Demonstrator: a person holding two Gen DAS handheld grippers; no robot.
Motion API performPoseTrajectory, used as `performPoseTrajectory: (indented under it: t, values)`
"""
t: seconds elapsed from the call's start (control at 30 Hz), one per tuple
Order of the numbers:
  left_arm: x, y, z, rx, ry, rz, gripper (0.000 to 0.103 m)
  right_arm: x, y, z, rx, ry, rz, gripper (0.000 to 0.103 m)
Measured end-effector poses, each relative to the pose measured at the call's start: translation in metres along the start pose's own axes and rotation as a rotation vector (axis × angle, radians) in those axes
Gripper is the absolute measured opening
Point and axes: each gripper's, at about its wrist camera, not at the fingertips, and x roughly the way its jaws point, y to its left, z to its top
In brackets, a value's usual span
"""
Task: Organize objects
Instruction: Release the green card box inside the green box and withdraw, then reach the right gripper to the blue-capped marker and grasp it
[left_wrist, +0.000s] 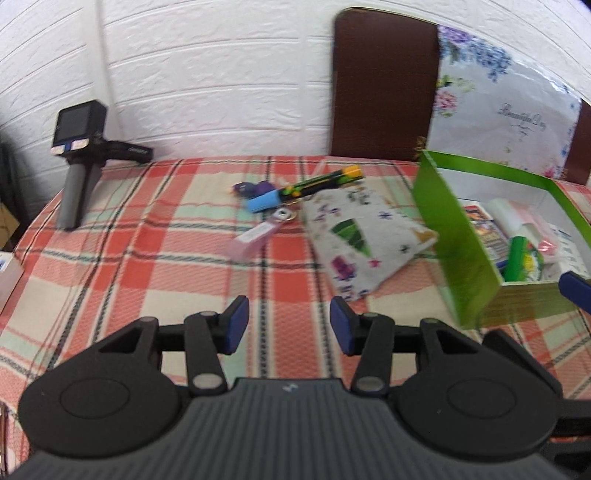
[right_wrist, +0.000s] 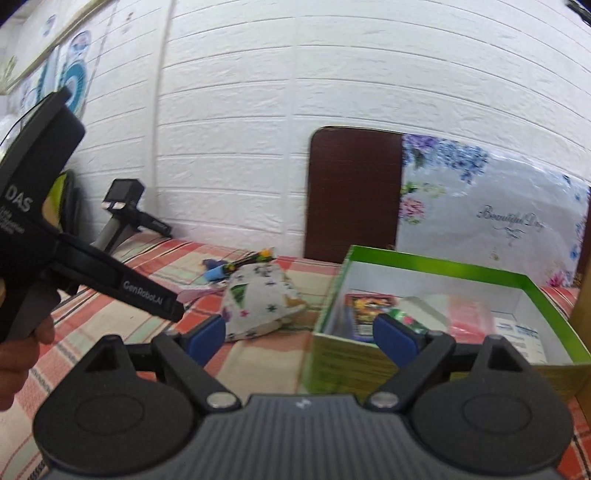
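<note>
My left gripper (left_wrist: 289, 324) hangs just above the checked tablecloth (left_wrist: 122, 266) with its blue pads spread and nothing between them; my right gripper (right_wrist: 298, 336) is likewise wide open and empty, poised at the near wall of the green box (right_wrist: 424, 264). That box sits to the right of my left gripper and directly ahead of my right one, and already holds a printed card pack, a green tube and some pale packets. What I judge is left to tidy lies ahead of my left gripper: the patterned fabric pouch (left_wrist: 364, 234) ahead and slightly right, lying just beside the box's left wall, and beyond it a small cluster, the pink stick-shaped item (left_wrist: 255, 236), the light blue cap-like piece (left_wrist: 263, 201), a purple piece (left_wrist: 255, 188) and the black-and-green pen with a yellow end (left_wrist: 321, 181), all close together or touching. I expect the pouch to be light and floppy, so I would pinch it at the raised near corner or a folded edge, where the cloth can bunch between the pads, and expect it to sag. The pen and pink stick look stiff, light and smooth; I would close across their middle, squarely over the narrow width, since a grip near an end could let them swing or slip. A spare handheld device (left_wrist: 79, 158) stands far ahead on the left, well apart from all this.
</note>
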Motion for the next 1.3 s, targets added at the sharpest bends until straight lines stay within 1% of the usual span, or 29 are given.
performPoseTrajectory:
  t: [0.2, 0.33, 0.43, 0.47, 0.5, 0.53, 0.57, 0.6, 0.67, 0.73, 0.8, 0.87, 0.93, 0.97, 1.0, 1.03, 1.07, 1.1, 1.13, 1.17, 1.2, 1.23, 1.3]
  values:
    - [0.011, 0.036, -0.008, -0.051, 0.006, 0.051, 0.055, 0.012, 0.034, -0.003, -0.075, 0.057, 0.065, 0.087]
    - [0.023, 0.061, -0.018, -0.065, -0.007, 0.117, 0.055, 0.026, 0.052, -0.004, -0.124, 0.093, 0.106, 0.085]
    - [0.037, 0.085, -0.031, -0.104, -0.002, 0.156, 0.055, 0.044, 0.06, 0.001, -0.156, 0.114, 0.121, 0.081]
    - [0.038, 0.092, -0.037, -0.122, -0.029, 0.156, 0.064, 0.051, 0.062, 0.005, -0.167, 0.116, 0.116, 0.08]
    - [0.037, 0.097, -0.044, -0.124, -0.075, 0.164, 0.074, 0.059, 0.063, 0.011, -0.177, 0.111, 0.106, 0.08]
    - [0.038, 0.099, -0.051, -0.109, -0.115, 0.185, 0.079, 0.068, 0.063, 0.019, -0.187, 0.101, 0.098, 0.08]
    - [0.037, 0.103, -0.058, -0.126, -0.152, 0.169, 0.081, 0.078, 0.062, 0.03, -0.199, 0.09, 0.09, 0.08]
    - [0.035, 0.11, -0.06, -0.162, -0.172, 0.129, 0.08, 0.089, 0.062, 0.04, -0.217, 0.084, 0.084, 0.08]
    - [0.035, 0.115, -0.059, -0.199, -0.171, 0.112, 0.08, 0.119, 0.064, 0.061, -0.29, 0.101, 0.095, 0.08]
    - [0.036, 0.114, -0.058, -0.199, -0.174, 0.109, 0.08, 0.15, 0.07, 0.077, -0.385, 0.133, 0.09, 0.08]
    - [0.037, 0.115, -0.059, -0.204, -0.178, 0.101, 0.08, 0.186, 0.08, 0.083, -0.51, 0.212, 0.108, 0.08]
    - [0.038, 0.118, -0.059, -0.22, -0.18, 0.086, 0.081, 0.215, 0.093, 0.081, -0.653, 0.286, 0.105, 0.079]
    - [0.04, 0.12, -0.061, -0.232, -0.182, 0.079, 0.081, 0.238, 0.102, 0.072, -0.766, 0.356, 0.072, 0.065]
    - [0.04, 0.12, -0.061, -0.234, -0.183, 0.078, 0.081, 0.247, 0.104, 0.068, -0.798, 0.389, 0.064, 0.044]
    - [0.041, 0.121, -0.061, -0.235, -0.183, 0.076, 0.081, 0.25, 0.106, 0.064, -0.812, 0.402, 0.065, 0.039]
    - [0.041, 0.121, -0.061, -0.238, -0.183, 0.074, 0.081, 0.25, 0.108, 0.061, -0.826, 0.39, 0.059, 0.036]
    - [0.041, 0.122, -0.061, -0.242, -0.184, 0.07, 0.081, 0.245, 0.111, 0.058, -0.84, 0.369, 0.055, 0.03]
    - [0.04, 0.123, -0.061, -0.247, -0.185, 0.067, 0.081, 0.237, 0.113, 0.056, -0.838, 0.337, 0.052, 0.026]
    - [0.04, 0.123, -0.061, -0.25, -0.185, 0.065, 0.081, 0.225, 0.114, 0.054, -0.829, 0.296, 0.054, 0.024]
    - [0.04, 0.124, -0.061, -0.251, -0.185, 0.064, 0.081, 0.21, 0.116, 0.054, -0.814, 0.242, 0.054, 0.017]
    - [0.04, 0.124, -0.061, -0.251, -0.185, 0.062, 0.081, 0.192, 0.116, 0.055, -0.781, 0.197, 0.071, 0.017]
    - [0.04, 0.124, -0.061, -0.252, -0.186, 0.06, 0.082, 0.173, 0.115, 0.055, -0.72, 0.18, 0.109, 0.017]
    - [0.04, 0.125, -0.061, -0.254, -0.185, 0.058, 0.082, 0.139, 0.107, 0.052, -0.555, 0.201, 0.196, 0.017]
